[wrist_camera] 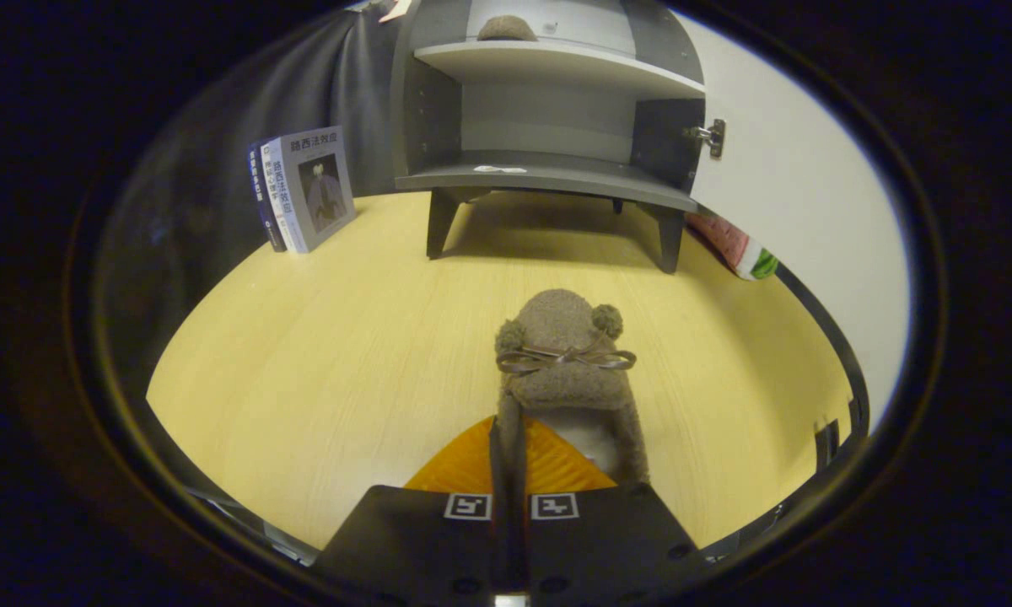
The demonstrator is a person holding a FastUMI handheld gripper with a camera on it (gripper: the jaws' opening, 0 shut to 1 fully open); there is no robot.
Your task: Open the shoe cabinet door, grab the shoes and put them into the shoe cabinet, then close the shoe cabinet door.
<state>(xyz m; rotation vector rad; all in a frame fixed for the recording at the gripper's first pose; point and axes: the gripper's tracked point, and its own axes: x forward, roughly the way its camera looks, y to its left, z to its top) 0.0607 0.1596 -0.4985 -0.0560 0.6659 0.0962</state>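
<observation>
Two fingers (511, 459) of the gripper are pinching the near side wall of a fuzzy brown slipper (567, 362), which is sitting mid-floor (320, 362), toe pointing toward the open shoe cabinet (548, 173). Another slipper (507, 29) is resting on its upper shelf.

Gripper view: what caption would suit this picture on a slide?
Gripper shut on a fuzzy brown shoe, facing the open shoe cabinet where its mate sits.

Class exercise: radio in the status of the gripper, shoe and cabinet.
Gripper shut on brown shoe's edge. Cabinet ahead, door open, second shoe on upper shelf. Books off to the side, path clear.
</observation>
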